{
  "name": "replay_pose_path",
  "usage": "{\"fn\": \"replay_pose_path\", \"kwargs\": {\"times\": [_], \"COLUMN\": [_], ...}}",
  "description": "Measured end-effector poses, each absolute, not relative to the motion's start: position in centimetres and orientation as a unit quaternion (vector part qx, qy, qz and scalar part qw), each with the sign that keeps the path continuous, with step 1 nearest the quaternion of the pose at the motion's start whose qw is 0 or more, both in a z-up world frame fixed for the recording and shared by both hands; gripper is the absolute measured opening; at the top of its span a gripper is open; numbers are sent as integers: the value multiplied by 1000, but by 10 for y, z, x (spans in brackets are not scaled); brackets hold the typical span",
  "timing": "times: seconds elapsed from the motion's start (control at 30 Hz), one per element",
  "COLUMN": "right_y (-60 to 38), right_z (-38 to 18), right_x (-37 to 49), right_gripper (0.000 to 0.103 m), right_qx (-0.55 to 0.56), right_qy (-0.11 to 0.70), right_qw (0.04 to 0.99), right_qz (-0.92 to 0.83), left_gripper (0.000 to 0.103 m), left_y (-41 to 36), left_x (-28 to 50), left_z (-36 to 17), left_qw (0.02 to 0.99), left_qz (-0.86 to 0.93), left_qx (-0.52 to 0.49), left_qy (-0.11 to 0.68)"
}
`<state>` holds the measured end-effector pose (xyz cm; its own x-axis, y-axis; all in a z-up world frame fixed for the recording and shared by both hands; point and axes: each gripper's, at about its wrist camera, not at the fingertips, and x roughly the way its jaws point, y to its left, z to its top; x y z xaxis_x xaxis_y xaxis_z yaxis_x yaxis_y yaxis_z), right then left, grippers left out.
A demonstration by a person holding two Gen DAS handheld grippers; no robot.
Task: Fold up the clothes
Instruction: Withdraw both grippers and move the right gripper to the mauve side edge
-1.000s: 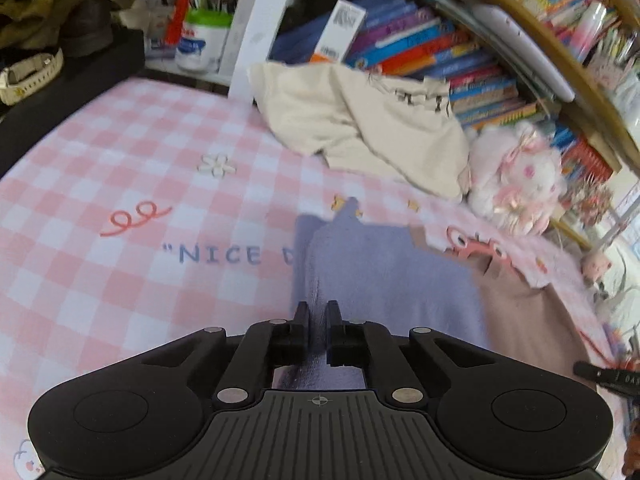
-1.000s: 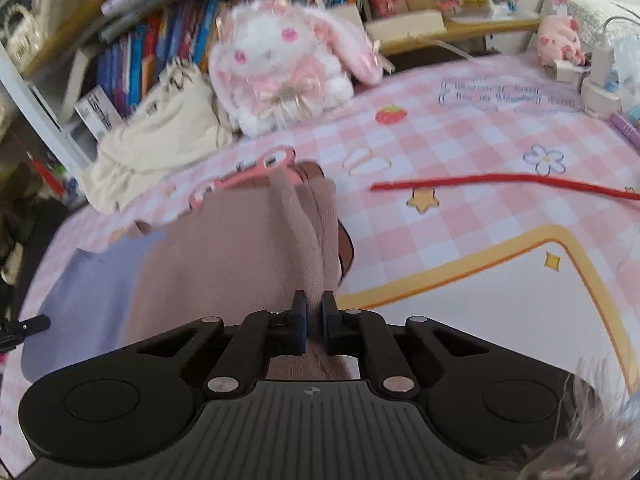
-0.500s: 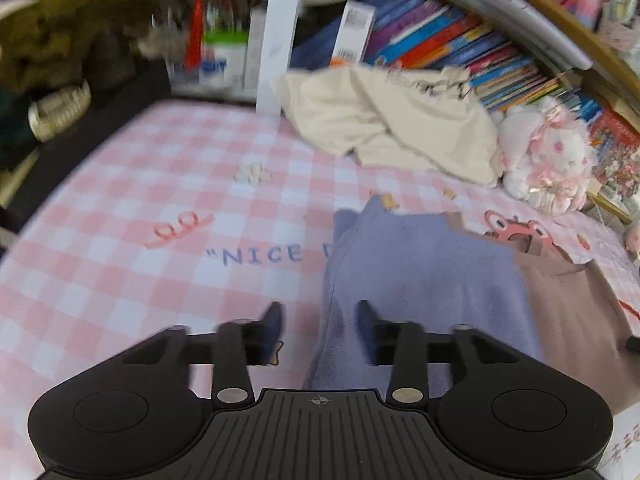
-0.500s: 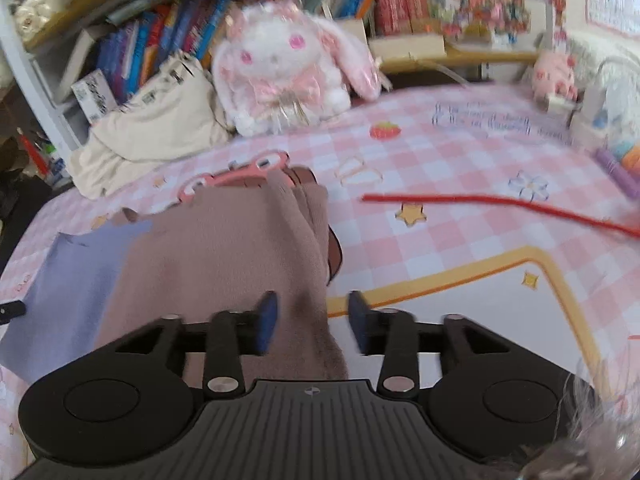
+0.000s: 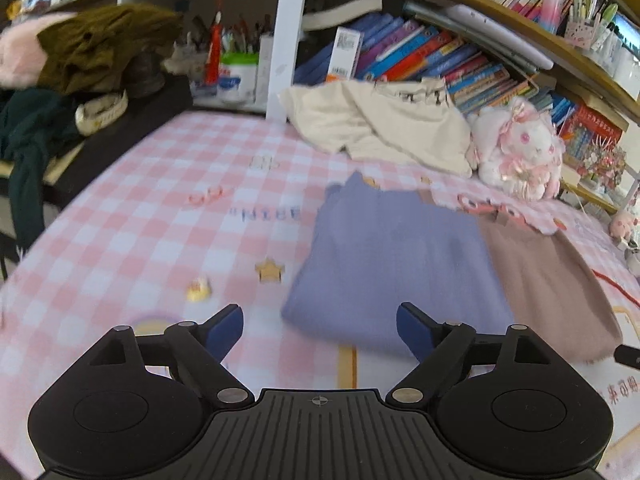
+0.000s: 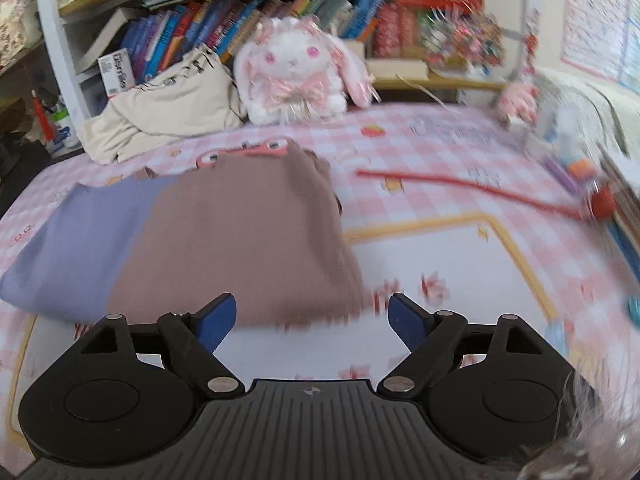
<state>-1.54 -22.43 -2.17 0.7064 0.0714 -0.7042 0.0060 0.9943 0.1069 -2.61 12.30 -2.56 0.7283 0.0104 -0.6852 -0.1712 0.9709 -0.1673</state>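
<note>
Right wrist view alone shows a red cord (image 6: 468,188) across the checked cloth (image 6: 440,152); the left shows dark clothes (image 5: 100,44) piled aside. The folded garment (image 5: 400,264), purple and brown, lies flat ahead of both the left gripper (image 5: 320,330) and the right gripper (image 6: 312,318), jaws spread wide, empty.

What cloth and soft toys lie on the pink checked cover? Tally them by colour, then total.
Purple and brown garment: 1
Cream garment: 1
White and pink rabbit toy: 1
Small pink toy: 1
Total: 4
</note>
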Motion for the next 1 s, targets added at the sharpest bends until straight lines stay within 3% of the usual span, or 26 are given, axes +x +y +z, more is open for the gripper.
{"fn": "replay_pose_path", "kwargs": {"times": [0.23,0.73,1.0], "right_y": [-208,-209,-203], "right_z": [-27,-24,-22], "right_x": [-46,-60,-62], "right_gripper": [82,83,83], "right_qx": [32,35,24], "right_qy": [390,391,388], "right_qw": [920,920,921], "right_qz": [25,9,4], "left_gripper": [86,86,86], "left_y": [108,98,121], "left_x": [-32,-35,-35], "left_z": [-37,-36,-45], "left_qw": [907,909,888], "left_qz": [30,12,35], "left_qx": [-119,-115,-206], "left_qy": [402,400,410]}}
